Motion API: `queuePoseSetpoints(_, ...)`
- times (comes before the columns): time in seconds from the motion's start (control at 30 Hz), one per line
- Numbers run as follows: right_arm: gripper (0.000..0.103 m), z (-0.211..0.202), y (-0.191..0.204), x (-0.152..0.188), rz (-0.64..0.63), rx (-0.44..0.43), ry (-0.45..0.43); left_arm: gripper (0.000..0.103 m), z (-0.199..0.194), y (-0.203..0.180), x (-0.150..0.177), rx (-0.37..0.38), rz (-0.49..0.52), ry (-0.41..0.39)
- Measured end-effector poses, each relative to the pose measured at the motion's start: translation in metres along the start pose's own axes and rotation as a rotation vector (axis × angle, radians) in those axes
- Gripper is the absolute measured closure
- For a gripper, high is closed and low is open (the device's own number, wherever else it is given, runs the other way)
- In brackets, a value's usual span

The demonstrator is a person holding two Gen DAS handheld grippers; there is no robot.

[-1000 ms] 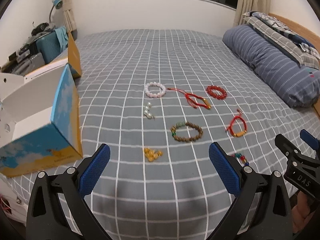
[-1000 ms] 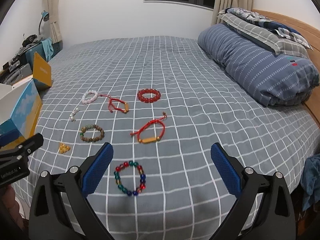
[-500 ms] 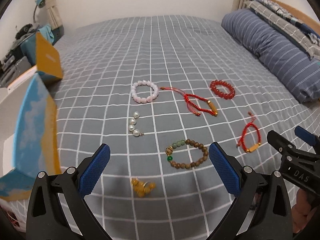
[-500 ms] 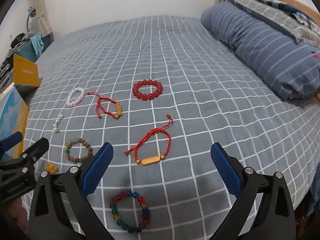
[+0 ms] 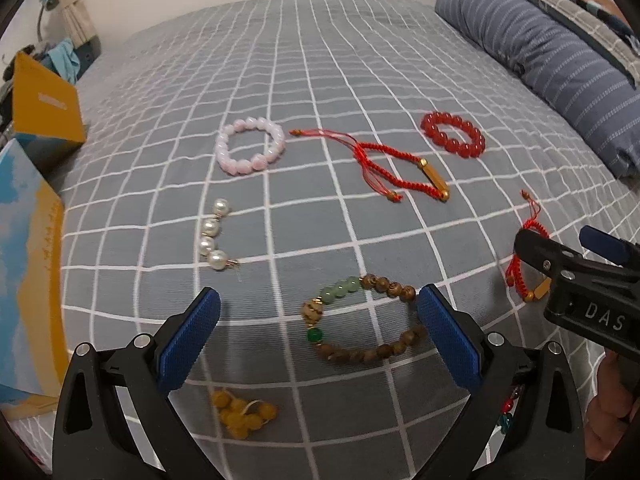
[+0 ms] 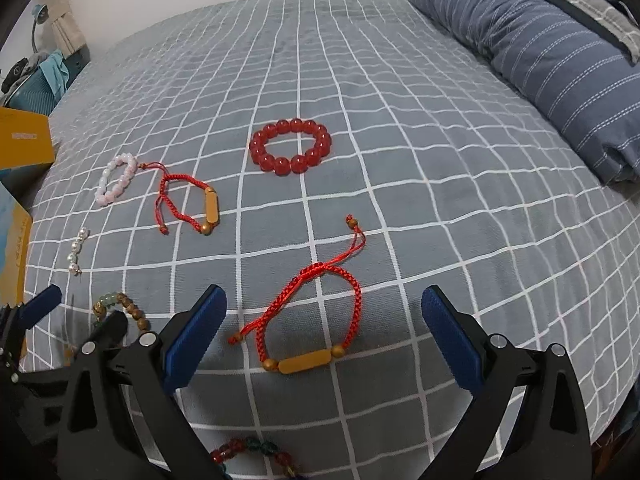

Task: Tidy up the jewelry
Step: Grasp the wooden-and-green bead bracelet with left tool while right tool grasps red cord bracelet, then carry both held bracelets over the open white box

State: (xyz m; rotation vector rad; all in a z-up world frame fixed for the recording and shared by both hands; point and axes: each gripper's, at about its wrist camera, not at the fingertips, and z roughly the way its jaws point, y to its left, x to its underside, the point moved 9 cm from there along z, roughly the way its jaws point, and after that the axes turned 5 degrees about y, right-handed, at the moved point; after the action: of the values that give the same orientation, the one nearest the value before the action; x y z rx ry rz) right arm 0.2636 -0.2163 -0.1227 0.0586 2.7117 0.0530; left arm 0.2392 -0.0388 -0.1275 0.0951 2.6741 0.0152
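Note:
Several bracelets lie on the grey checked bed cover [image 5: 320,80]. My left gripper [image 5: 318,330] is open, low over a brown wooden bead bracelet with green beads [image 5: 362,320]. Yellow beads [image 5: 242,414] lie just below it, a short pearl string [image 5: 212,236] and a pink bead bracelet [image 5: 250,150] beyond. My right gripper [image 6: 324,334] is open, low over a red cord bracelet with a gold bar [image 6: 308,330]. A red bead bracelet [image 6: 291,146] and a second red cord bracelet [image 6: 188,200] lie farther off. A multicoloured bead bracelet [image 6: 252,454] sits under the right gripper.
An open blue and yellow box [image 5: 28,280] stands at the bed's left edge, its yellow lid [image 5: 46,106] raised behind. A striped blue duvet roll [image 6: 540,52] lies along the right. Cluttered items and a lamp [image 6: 38,16] stand at the far left.
Both grippers have moved forward and down toward the bed. The wooden bracelet now lies between the left fingers and the red cord bracelet between the right fingers. Both stay open.

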Motion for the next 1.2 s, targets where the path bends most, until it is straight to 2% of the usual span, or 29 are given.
queuePoseSetpoints(0.1,0.010,0.007,0.002,0.000,-0.003,-0.005,0.017,0.006,0.008,-0.005,-0.001,0.013,-0.003,0.018)
queuePoseSetpoints(0.27,0.020,0.023,0.004,0.004,-0.008,-0.007,0.072,0.007,0.020,-0.007,-0.002,0.005,-0.002,0.041)
queuePoseSetpoints(0.37,0.024,0.024,0.004,0.004,-0.009,-0.008,0.070,0.013,0.022,-0.007,-0.002,0.004,0.000,0.046)
queuePoseSetpoints(0.47,0.033,0.024,0.004,0.003,-0.002,-0.010,0.072,0.020,0.021,-0.008,-0.002,0.007,0.005,0.046)
queuePoseSetpoints(0.77,0.067,0.021,0.002,0.005,0.002,-0.018,0.074,0.062,0.013,-0.007,0.002,0.054,0.002,0.062)
queuePoseSetpoints(0.83,0.078,0.021,0.003,0.005,0.000,-0.021,0.076,0.081,0.012,-0.007,0.002,0.057,0.000,0.065)
queuePoseSetpoints(0.87,0.082,0.021,0.004,0.005,-0.001,-0.023,0.076,0.085,0.012,-0.006,0.001,0.054,-0.003,0.065)
queuePoseSetpoints(0.93,0.090,0.021,0.005,0.005,-0.002,-0.022,0.075,0.085,0.012,-0.005,0.001,0.070,-0.013,0.066)
queuePoseSetpoints(1.0,0.093,0.020,0.005,0.005,-0.006,-0.019,0.071,0.085,0.011,-0.004,0.000,0.075,-0.017,0.064)
queuePoseSetpoints(1.2,0.094,0.013,0.003,0.003,0.002,-0.022,0.040,0.085,0.006,0.001,-0.005,0.056,-0.024,0.041)
